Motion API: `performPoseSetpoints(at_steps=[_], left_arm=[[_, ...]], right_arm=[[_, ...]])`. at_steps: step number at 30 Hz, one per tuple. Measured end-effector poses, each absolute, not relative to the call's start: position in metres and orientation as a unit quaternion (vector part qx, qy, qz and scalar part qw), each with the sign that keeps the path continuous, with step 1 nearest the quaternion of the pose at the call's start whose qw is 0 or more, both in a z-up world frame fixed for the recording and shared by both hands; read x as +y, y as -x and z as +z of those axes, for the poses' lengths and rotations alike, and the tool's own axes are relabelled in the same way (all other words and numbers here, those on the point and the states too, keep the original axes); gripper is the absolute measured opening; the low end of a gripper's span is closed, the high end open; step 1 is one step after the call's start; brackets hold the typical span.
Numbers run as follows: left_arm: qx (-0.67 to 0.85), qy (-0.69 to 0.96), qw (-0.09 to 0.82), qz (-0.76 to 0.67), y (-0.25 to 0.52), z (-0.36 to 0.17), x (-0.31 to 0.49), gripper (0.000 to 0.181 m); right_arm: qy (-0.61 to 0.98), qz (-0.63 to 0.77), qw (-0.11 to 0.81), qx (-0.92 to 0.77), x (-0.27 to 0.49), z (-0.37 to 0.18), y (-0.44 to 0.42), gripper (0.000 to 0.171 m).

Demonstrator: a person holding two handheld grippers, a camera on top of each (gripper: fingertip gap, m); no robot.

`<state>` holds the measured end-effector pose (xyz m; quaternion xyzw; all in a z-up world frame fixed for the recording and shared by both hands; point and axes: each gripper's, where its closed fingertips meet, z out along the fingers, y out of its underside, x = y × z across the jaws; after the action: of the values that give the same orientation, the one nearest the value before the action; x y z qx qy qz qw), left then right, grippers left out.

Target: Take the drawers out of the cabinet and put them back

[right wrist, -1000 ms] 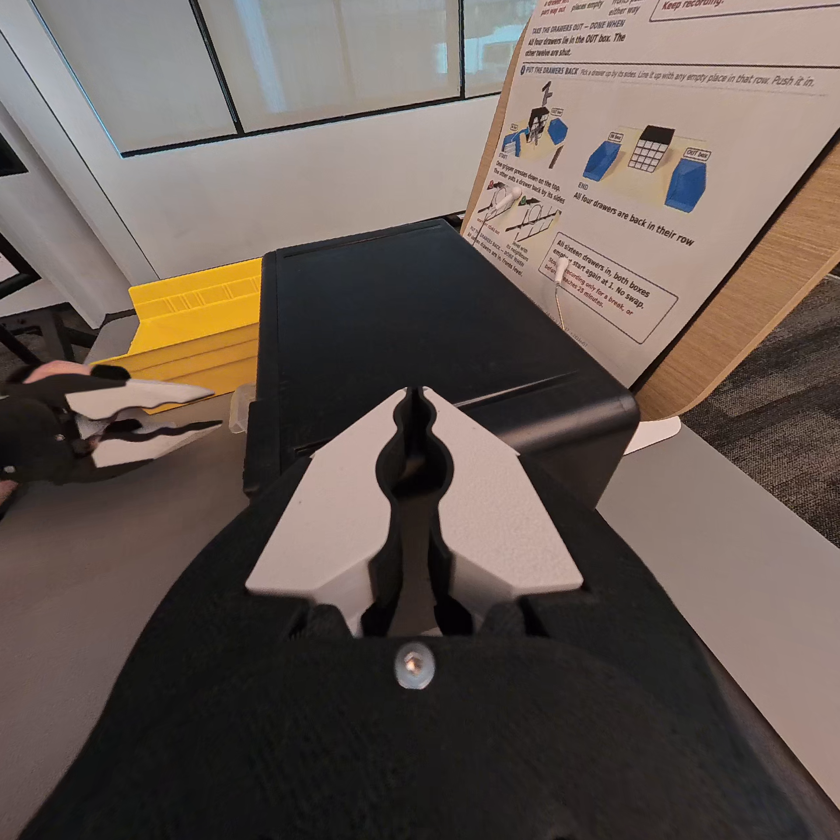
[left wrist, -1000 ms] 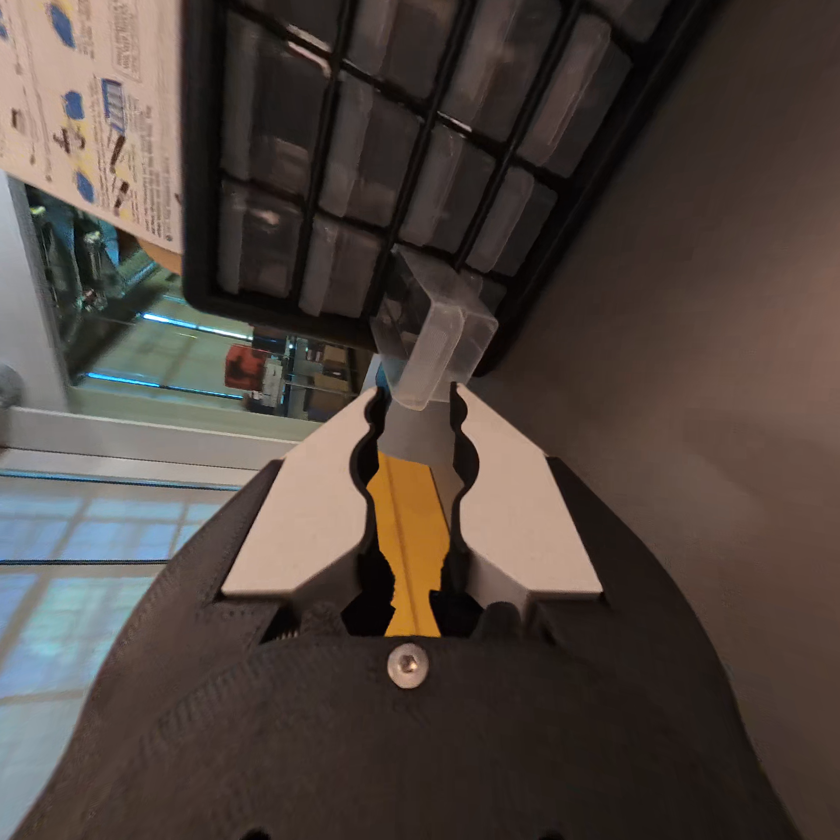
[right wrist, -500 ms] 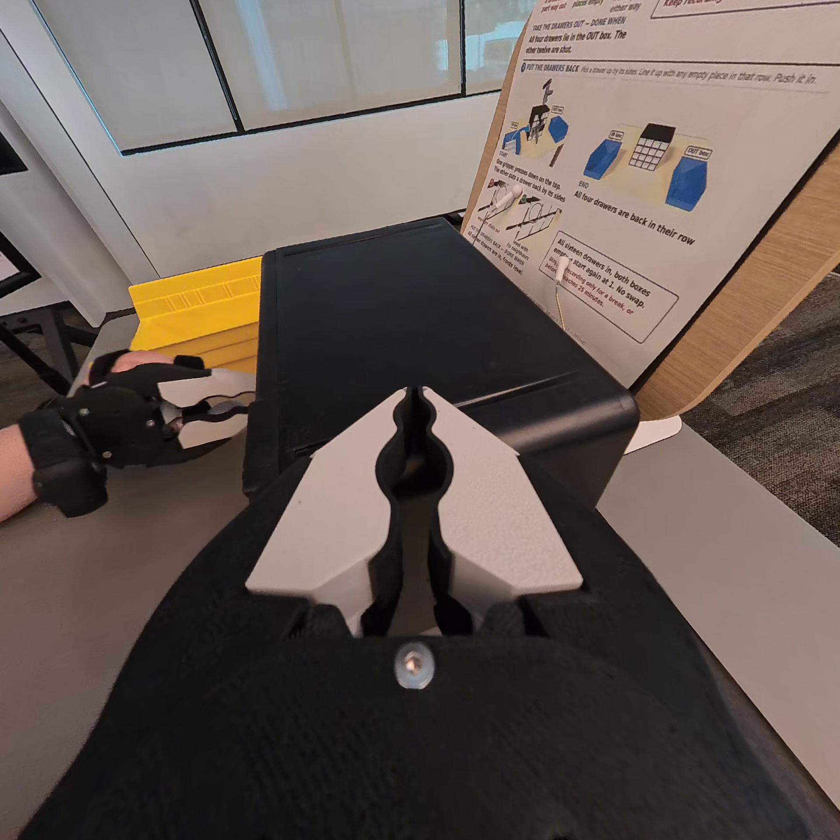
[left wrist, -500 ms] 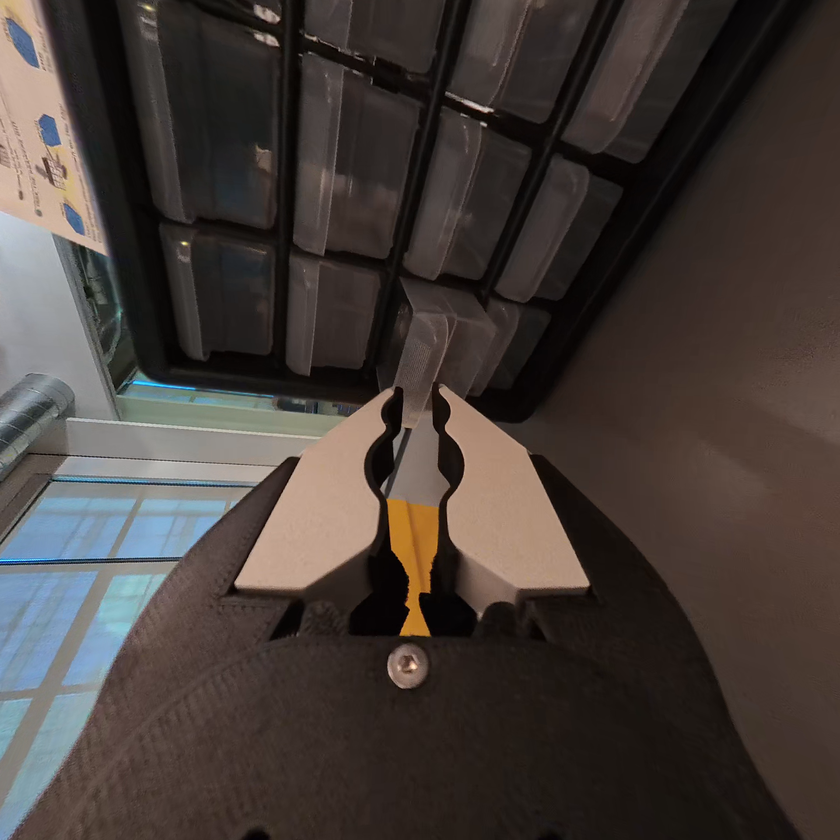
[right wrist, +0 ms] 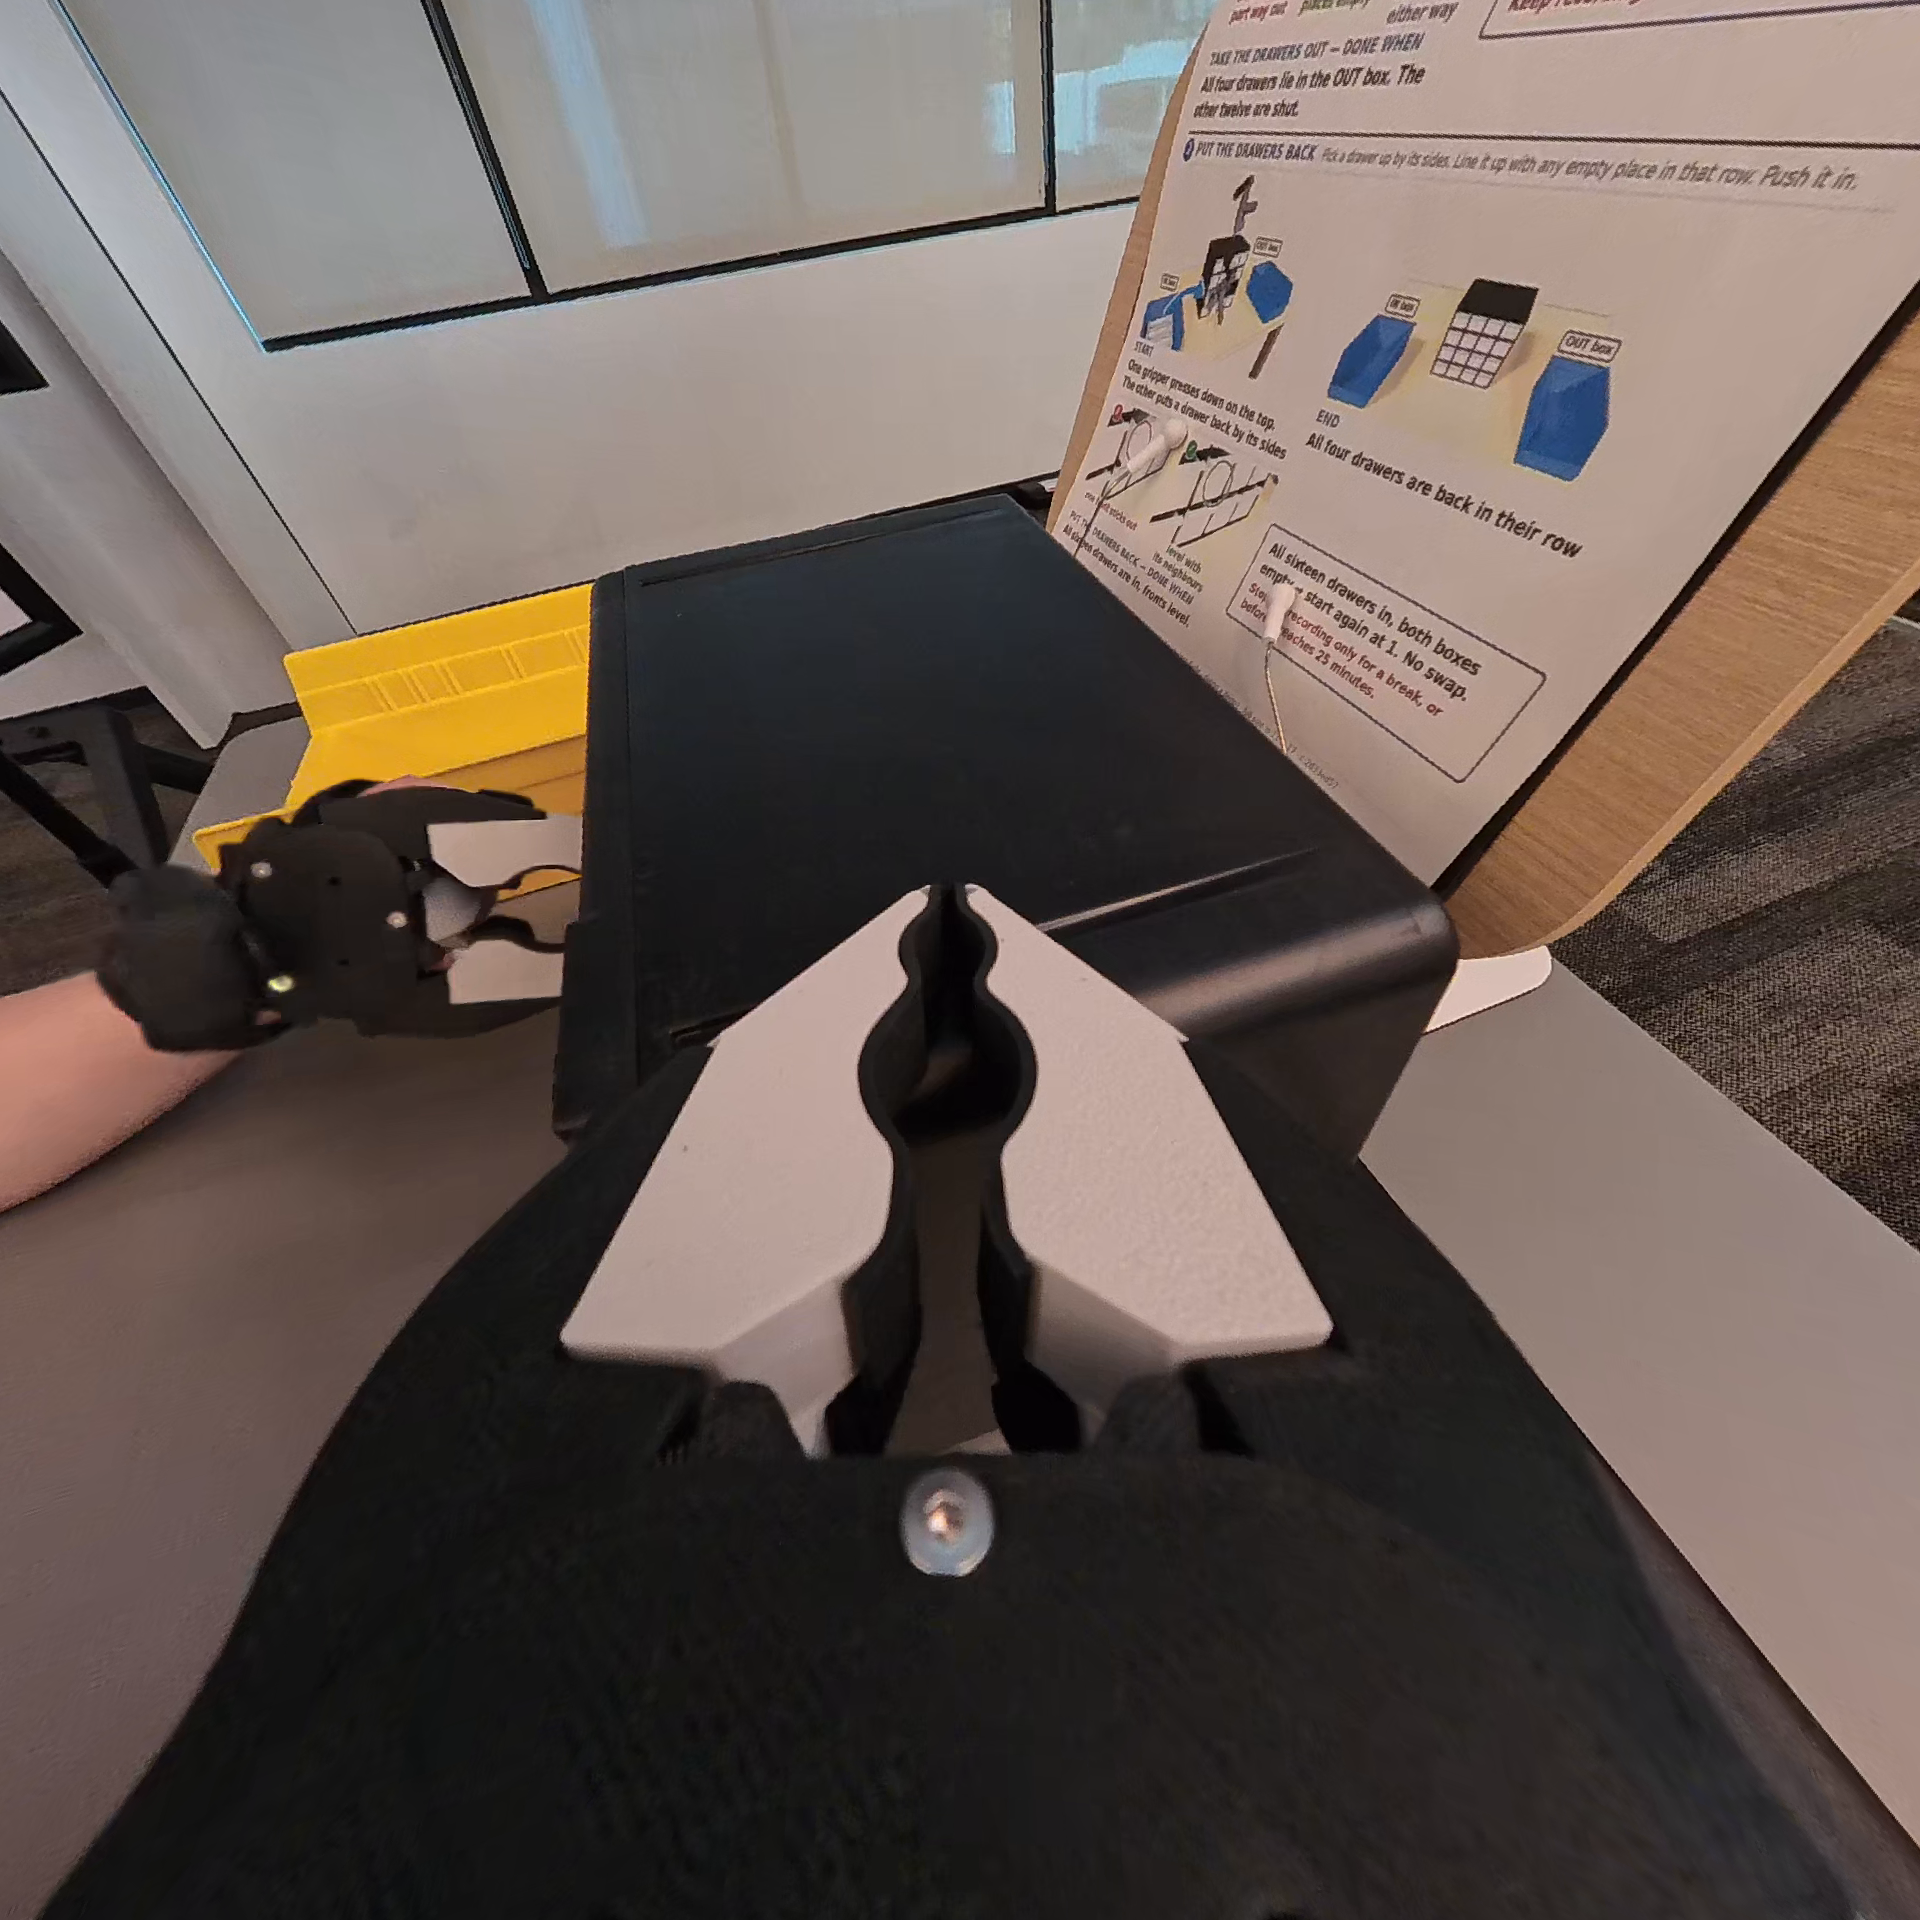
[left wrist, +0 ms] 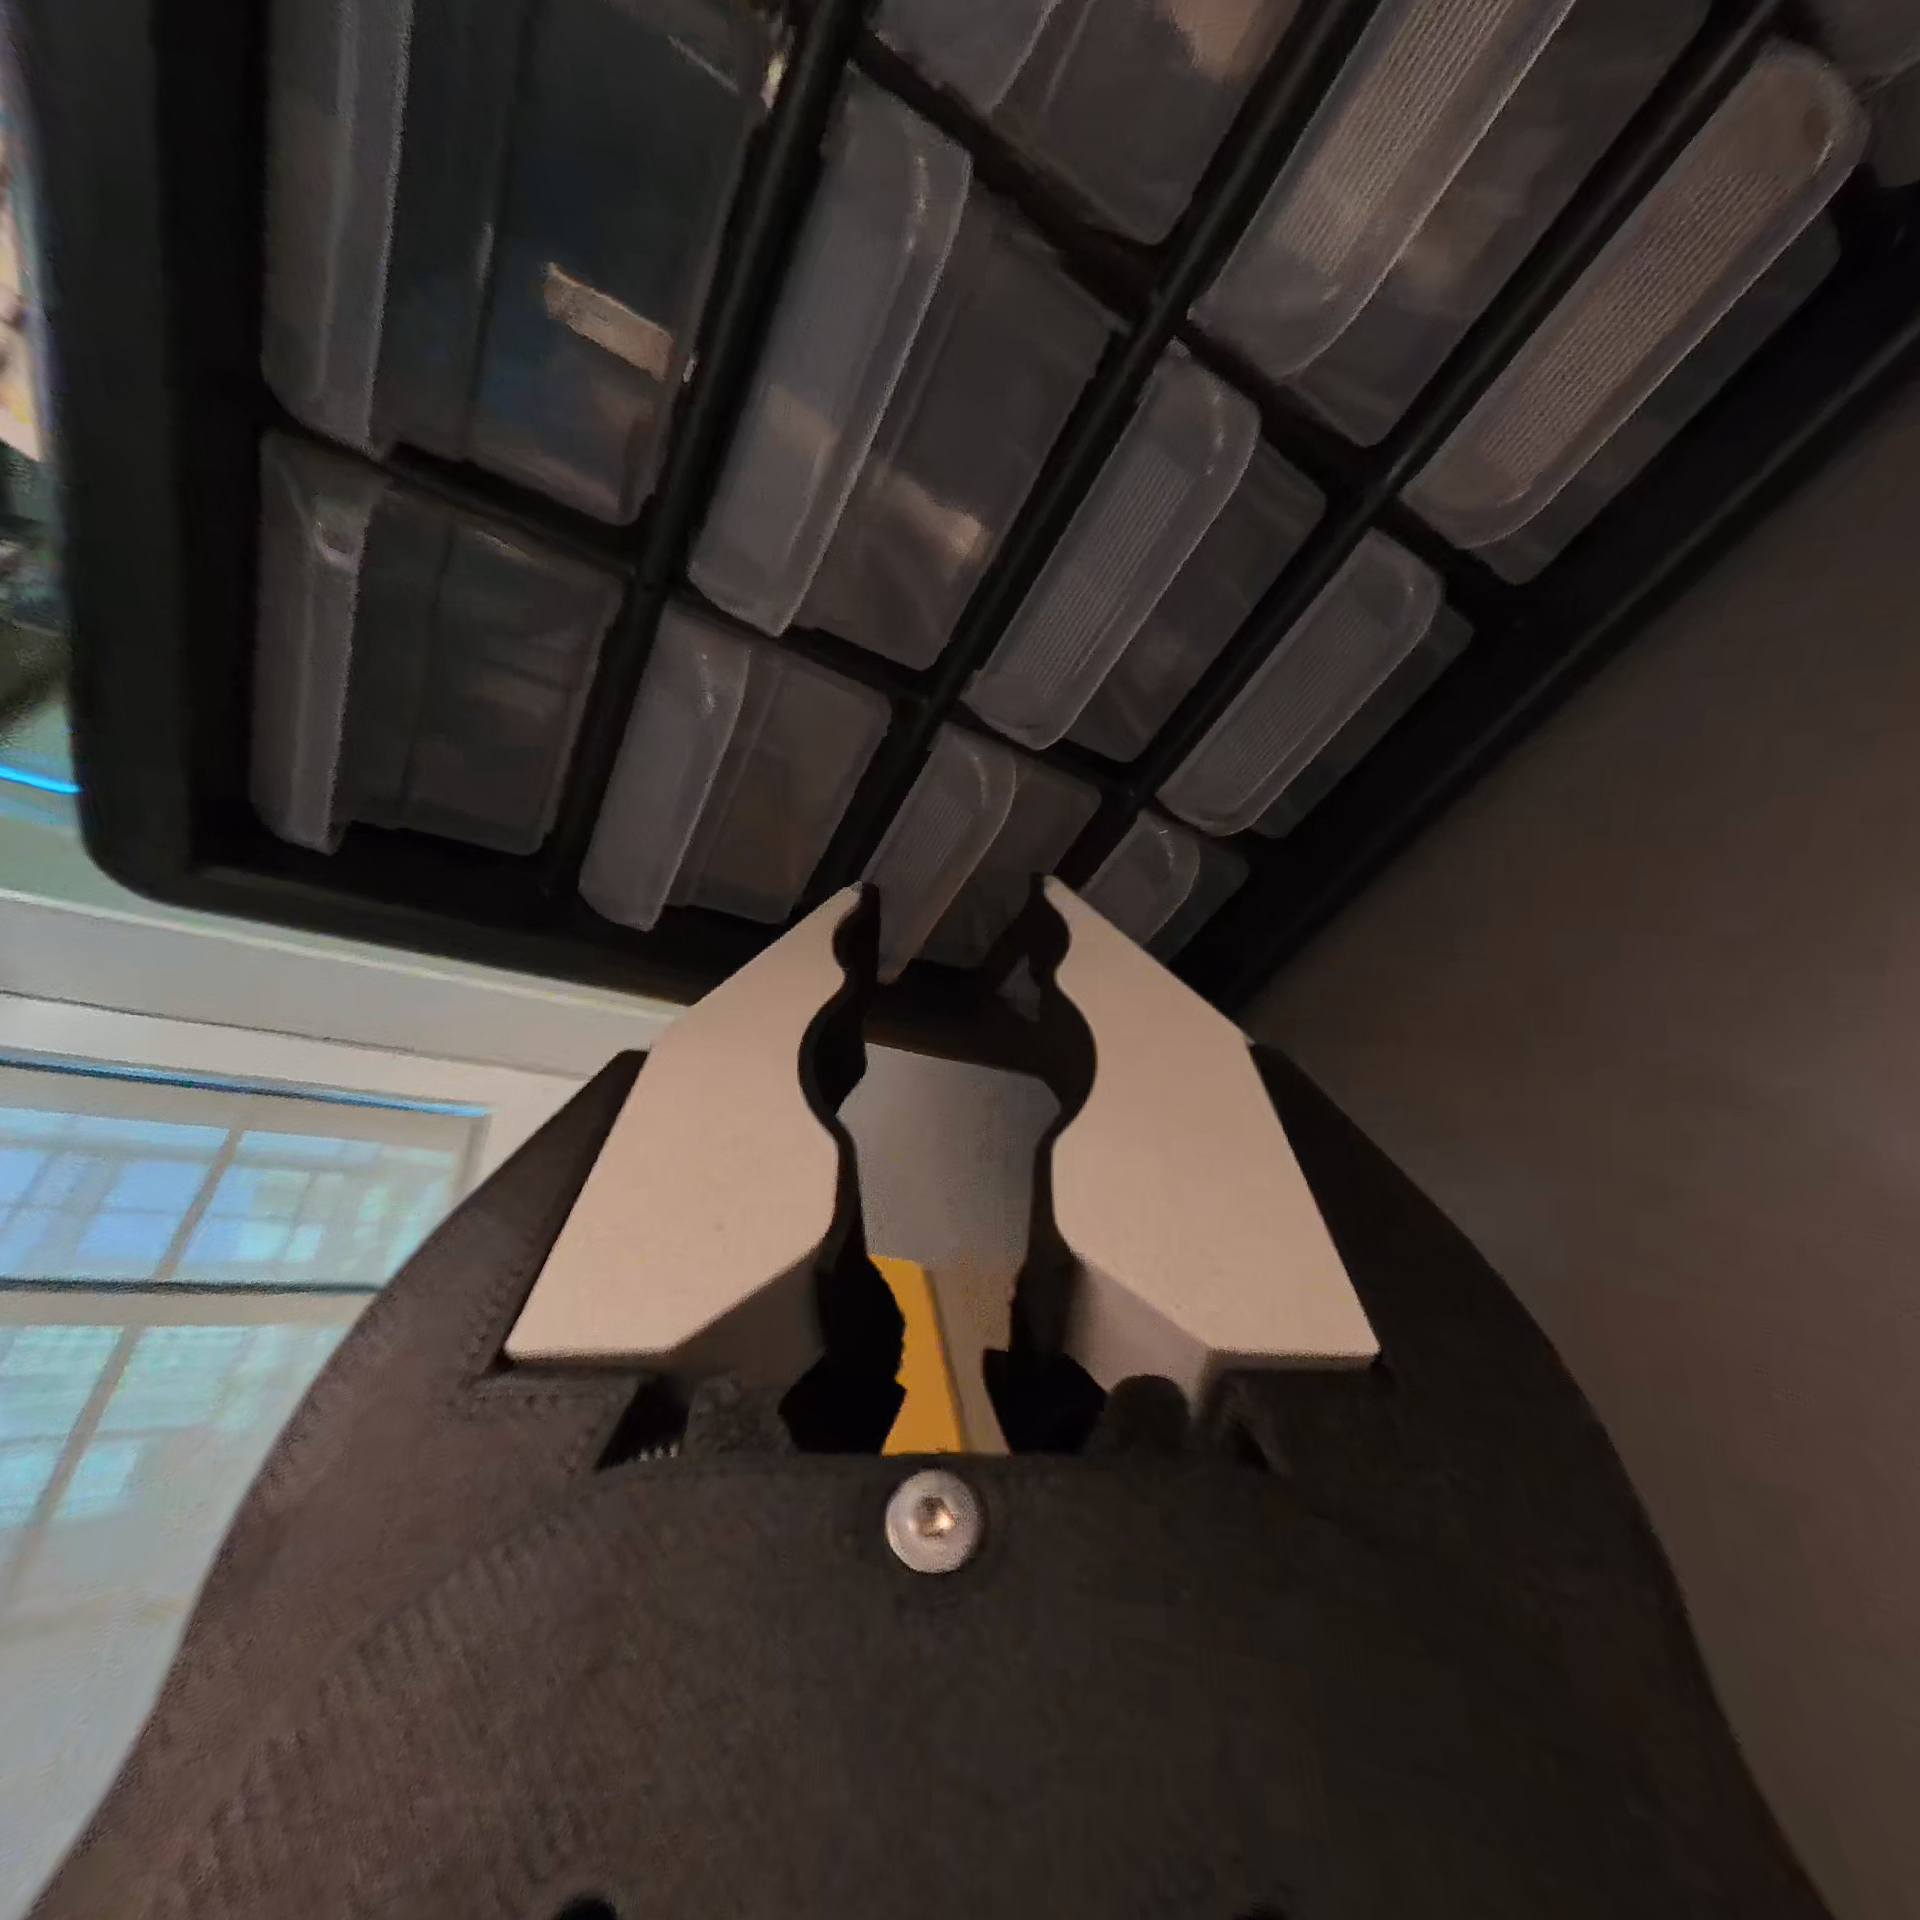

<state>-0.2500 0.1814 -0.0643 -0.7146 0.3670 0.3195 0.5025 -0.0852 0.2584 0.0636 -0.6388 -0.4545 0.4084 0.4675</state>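
Drawer (left wrist: 956, 842) sits seated in the cabinet (right wrist: 935, 748); my left gripper (left wrist: 951, 914) gapes empty before it, my right gripper (right wrist: 948, 894) pressed closed on top.

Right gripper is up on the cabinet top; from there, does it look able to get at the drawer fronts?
Probably not as it sits. The right gripper rests shut on the cabinet top, pointing along it, while the drawer fronts face the side where the left gripper already works. It would have to lift off and come round.
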Motion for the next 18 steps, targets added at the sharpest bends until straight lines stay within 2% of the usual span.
performPoseSetpoints(at_steps=[3, 6, 9, 10, 15, 16, 18], left_arm=[[0.341, 0.703, 0.579, 0.233, 0.237, -0.038, 0.164, 0.029], [0.271, 0.671, 0.670, 0.165, 0.240, 0.023, 0.147, 0.026], [0.146, 0.669, 0.720, 0.113, 0.272, 0.082, 0.144, 0.009], [0.116, 0.678, 0.721, 0.083, 0.280, 0.095, 0.146, 0.009], [0.082, 0.680, 0.717, -0.133, 0.281, 0.142, 0.159, 0.036], [0.082, 0.675, 0.711, -0.177, 0.281, 0.147, 0.161, 0.049], [0.086, 0.658, 0.698, -0.269, 0.278, 0.157, 0.161, 0.061]], right_arm=[[0.639, 0.407, 0.468, -0.455, 0.258, 0.064, 0.085, 0.000], [0.643, 0.399, 0.469, -0.456, 0.258, 0.064, 0.085, 0.000], [0.649, 0.387, 0.469, -0.457, 0.258, 0.064, 0.085, 0.000], [0.653, 0.384, 0.468, -0.456, 0.258, 0.064, 0.085, 0.000], [0.650, 0.327, 0.491, -0.479, 0.258, 0.064, 0.083, 0.007], [0.656, 0.305, 0.503, -0.474, 0.264, 0.065, 0.079, 0.012], [0.666, 0.296, 0.515, -0.451, 0.269, 0.071, 0.073, 0.023]])
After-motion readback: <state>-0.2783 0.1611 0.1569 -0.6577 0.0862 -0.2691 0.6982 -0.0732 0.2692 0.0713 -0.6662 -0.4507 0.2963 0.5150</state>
